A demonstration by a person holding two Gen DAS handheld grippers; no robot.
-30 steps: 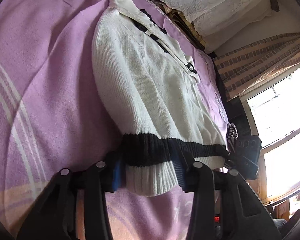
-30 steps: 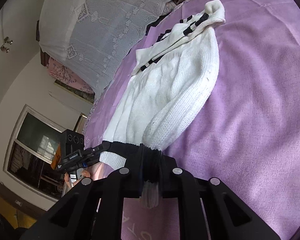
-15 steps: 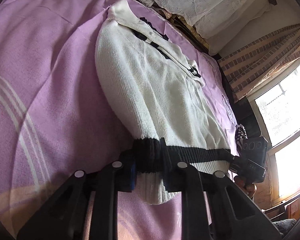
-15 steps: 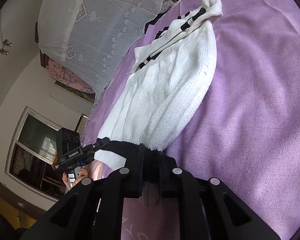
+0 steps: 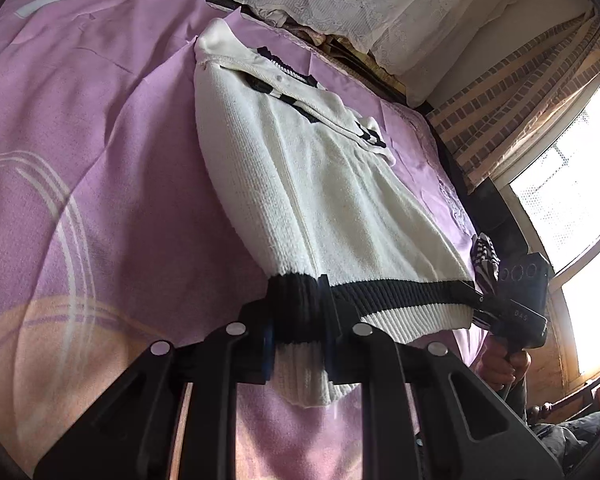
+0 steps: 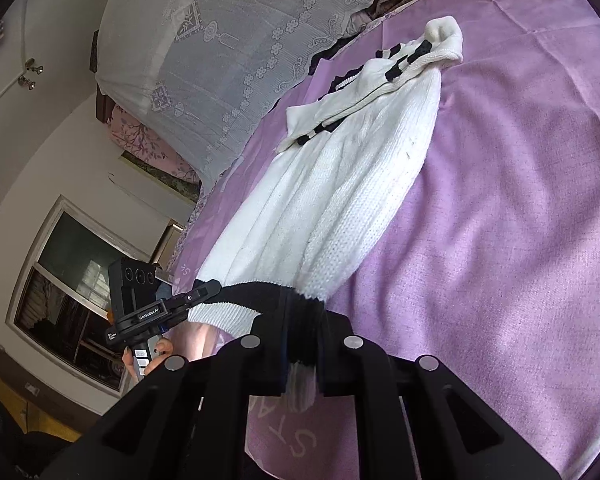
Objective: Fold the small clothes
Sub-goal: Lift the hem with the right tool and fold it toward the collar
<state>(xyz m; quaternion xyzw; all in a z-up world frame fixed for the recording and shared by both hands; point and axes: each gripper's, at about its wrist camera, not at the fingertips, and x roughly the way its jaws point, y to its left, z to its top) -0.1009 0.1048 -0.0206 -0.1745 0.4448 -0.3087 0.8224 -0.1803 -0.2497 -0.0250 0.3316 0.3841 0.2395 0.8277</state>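
Observation:
A small white knit sweater (image 5: 319, 184) with a black band at the hem and black collar marks lies lengthwise on a purple bed cover (image 5: 80, 160). My left gripper (image 5: 300, 320) is shut on one bottom corner of its hem. My right gripper (image 6: 301, 336) is shut on the other bottom corner and shows in the left wrist view (image 5: 511, 312). The left gripper shows in the right wrist view (image 6: 160, 308). The hem is lifted and stretched between them; the collar end (image 6: 431, 52) rests on the bed cover (image 6: 519, 200).
White lace-covered bedding (image 5: 379, 4) is piled at the head of the bed and shows in the right wrist view (image 6: 228, 40). A brick wall and window (image 5: 571, 184) stand to the right. A dark window (image 6: 72, 280) is on the other side.
My left gripper closed on the hem corner. Both grippers have lifted the hem slightly higher off the bed, with the sweater pulled straighter.

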